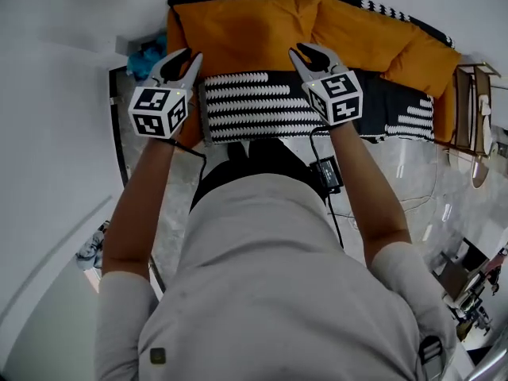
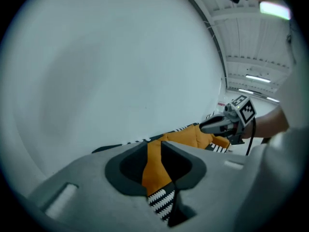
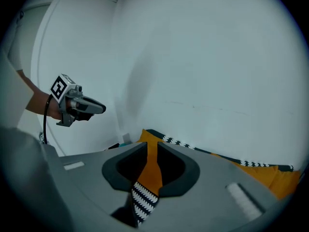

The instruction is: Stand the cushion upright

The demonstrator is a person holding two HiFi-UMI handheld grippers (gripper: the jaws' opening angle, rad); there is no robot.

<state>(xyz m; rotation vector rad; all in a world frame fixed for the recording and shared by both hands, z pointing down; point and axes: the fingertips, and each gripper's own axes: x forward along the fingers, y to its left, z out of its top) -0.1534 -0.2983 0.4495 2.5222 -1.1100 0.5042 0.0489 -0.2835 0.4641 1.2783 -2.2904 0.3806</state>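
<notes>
As it rests at the left end of the sofa (image 1: 254,105), against its back edge, one orange cushion (image 1: 246,30) is pinched by two grippers, left gripper (image 1: 184,60) and right gripper (image 1: 311,54), narrow jaws gripping fabric.

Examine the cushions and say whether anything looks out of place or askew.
Yes: the patterned cushion is not resting like the orange cushions behind it. The left gripper and right gripper each pinch its edge, one at each end, and seem to hold it up. Nothing looks spilled or damaged.
</notes>
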